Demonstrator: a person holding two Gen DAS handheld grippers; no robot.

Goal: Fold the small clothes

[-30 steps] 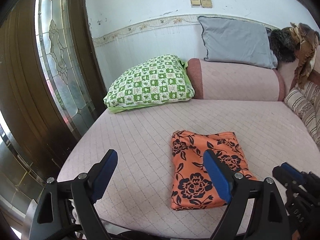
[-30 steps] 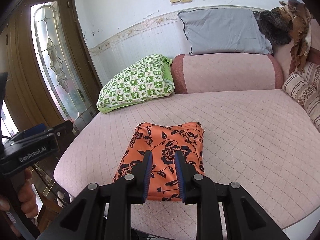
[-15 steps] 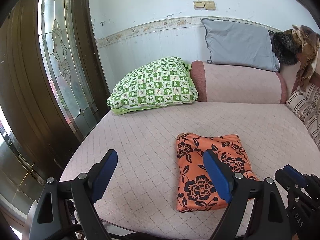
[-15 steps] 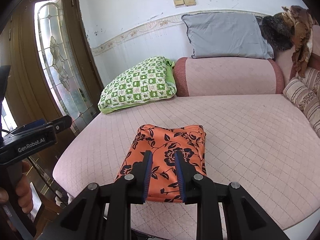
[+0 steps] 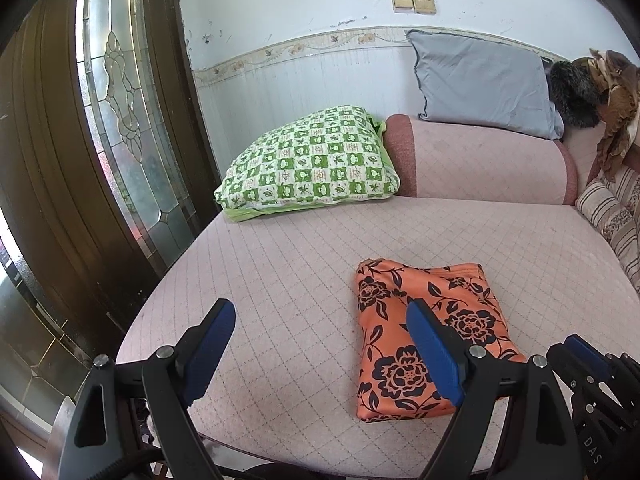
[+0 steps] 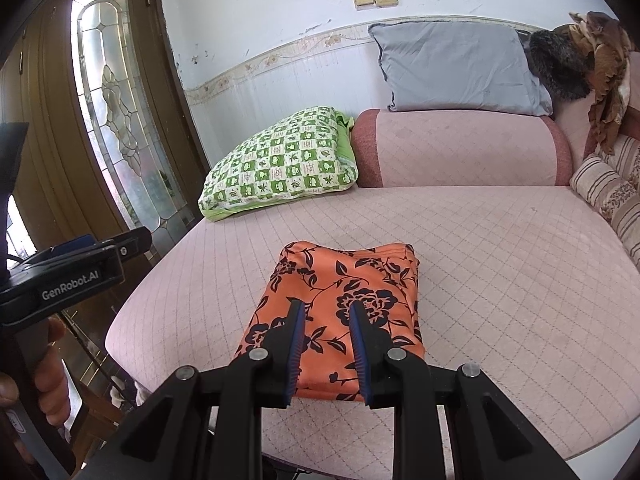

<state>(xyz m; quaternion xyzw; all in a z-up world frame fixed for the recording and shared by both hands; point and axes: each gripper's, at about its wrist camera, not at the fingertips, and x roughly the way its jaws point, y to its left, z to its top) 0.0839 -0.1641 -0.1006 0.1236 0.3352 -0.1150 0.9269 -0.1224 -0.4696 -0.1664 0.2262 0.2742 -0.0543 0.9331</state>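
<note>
- Two views, little changed: through the left wrist we see our left gripper [image 5: 318, 354] as before, jaws wide apart and empty, the folded orange garment [image 5: 430, 334] lying on the sofa seat [image 5: 280, 264].
- Through the right wrist, our right gripper [image 6: 326, 344] stays narrowly parted over the garment, gripping nothing; folding looks finished.

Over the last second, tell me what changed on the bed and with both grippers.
Nothing was taken hold of or let go. Both views drifted slightly, so the folded orange floral garment sits a little differently in frame, but it lies folded on the same spot of the pink quilted bed. The left gripper is wide open as before, the right gripper narrowly parted and empty above the garment.
</note>
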